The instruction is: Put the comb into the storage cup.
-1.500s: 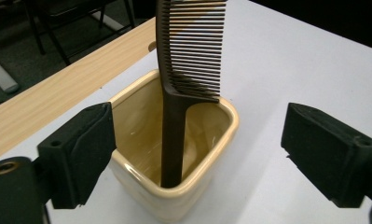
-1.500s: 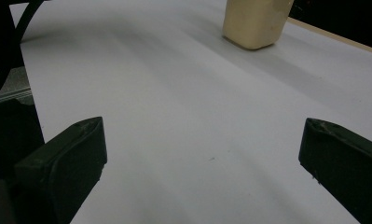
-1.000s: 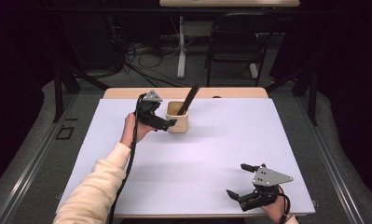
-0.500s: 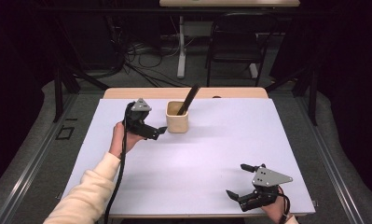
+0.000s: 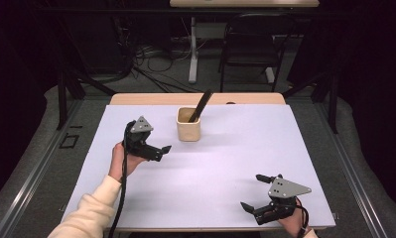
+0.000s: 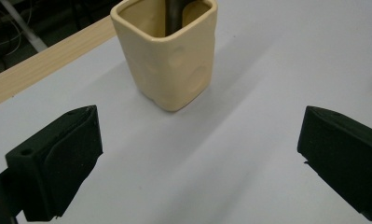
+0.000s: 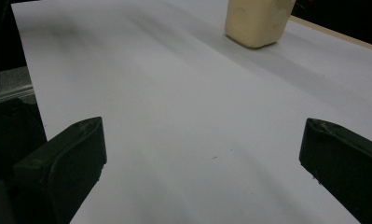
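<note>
A cream square cup (image 5: 188, 130) stands at the back middle of the white table, with a dark utensil (image 5: 200, 105) leaning out of it to the right. My left gripper (image 5: 161, 152) is held open a short way left of and nearer than the cup, with nothing between its fingers. In the left gripper view the cup (image 6: 174, 56) and the utensil (image 6: 176, 16) sit ahead of the wide-apart jaws of my left gripper (image 6: 197, 158). My right gripper (image 5: 251, 191) rests open near the front right edge. The right gripper view looks past its jaws (image 7: 202, 172) to the cup (image 7: 256, 21) far off.
The white sheet (image 5: 235, 158) covers the table, and a strip of bare wood (image 5: 151, 99) shows along its far edge. A dark chair (image 5: 250, 44) and cables stand on the floor behind the table. A black cable trails down from the left gripper along the sleeve.
My left gripper has drawn back from the cup, toward the left and the near side, and stays open. The right gripper has not moved.
</note>
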`<state>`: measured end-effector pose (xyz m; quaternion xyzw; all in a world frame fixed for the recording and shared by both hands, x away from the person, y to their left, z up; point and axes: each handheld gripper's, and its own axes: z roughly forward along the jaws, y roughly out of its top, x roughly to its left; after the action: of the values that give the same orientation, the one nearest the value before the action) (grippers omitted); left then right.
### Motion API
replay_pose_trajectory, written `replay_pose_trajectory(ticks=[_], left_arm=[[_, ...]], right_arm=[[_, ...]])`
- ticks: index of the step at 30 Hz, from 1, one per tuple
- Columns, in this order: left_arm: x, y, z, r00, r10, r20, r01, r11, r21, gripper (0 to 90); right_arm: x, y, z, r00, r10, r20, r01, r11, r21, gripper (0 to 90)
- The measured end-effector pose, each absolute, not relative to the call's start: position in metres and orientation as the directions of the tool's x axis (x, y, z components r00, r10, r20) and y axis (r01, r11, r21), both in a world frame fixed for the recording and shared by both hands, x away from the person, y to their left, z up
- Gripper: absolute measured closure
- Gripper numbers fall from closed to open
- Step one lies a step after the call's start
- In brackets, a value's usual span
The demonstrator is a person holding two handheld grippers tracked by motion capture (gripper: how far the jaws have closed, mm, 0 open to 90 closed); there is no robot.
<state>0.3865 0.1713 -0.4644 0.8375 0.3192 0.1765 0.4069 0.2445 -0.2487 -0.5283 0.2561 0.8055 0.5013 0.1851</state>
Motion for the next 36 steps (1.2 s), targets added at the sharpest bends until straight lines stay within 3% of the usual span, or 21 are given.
replay_pose_trajectory(ticks=[36], left_arm=[[0.314, 0.216, -0.499, 0.671, 0.742, 0.017, 0.430, -0.407, 0.806, 0.0]], right_arm=[[0.245, -0.248, -0.529, -0.802, 0.595, -0.043, 0.232, 0.377, 0.897, 0.0]])
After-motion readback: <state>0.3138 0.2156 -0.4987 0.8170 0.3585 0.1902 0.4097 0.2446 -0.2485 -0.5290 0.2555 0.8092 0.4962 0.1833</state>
